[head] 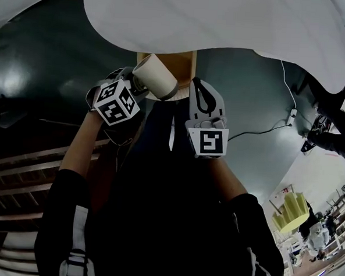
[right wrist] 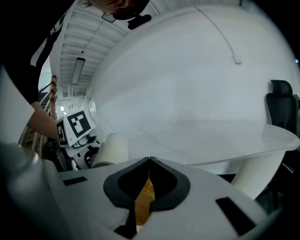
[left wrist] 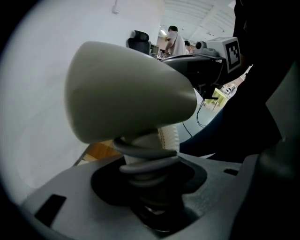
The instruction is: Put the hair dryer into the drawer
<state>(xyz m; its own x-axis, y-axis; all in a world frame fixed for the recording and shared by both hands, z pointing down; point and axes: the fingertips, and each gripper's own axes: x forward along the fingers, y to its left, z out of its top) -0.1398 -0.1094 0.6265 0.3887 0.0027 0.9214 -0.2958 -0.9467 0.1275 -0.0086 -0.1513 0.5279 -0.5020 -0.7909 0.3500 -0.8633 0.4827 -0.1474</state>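
Hair dryer (left wrist: 126,89): one, cream, clamped by its handle in the left gripper, barrel just beside the white table (head: 226,21) edge.
Cord (left wrist: 146,158): one, grey, wound round the handle in several turns.
Left gripper (head: 131,90): jaws closed on the hair dryer handle.
Wooden panel (head: 180,60): one, between the two grippers.
Right gripper (right wrist: 149,160): jaws together, tips touching, nothing gripped.
Grippers, total: two.

Drawer (head: 180,60) mostly hidden under table (head: 226,21), hair dryer (left wrist: 126,89) handle buried in left gripper (left wrist: 149,180)

White tabletop (head: 226,21), white cable (head: 260,132) on dark floor (head: 48,68), yellow ridged block (head: 291,210), black chair (right wrist: 282,105) behind tabletop
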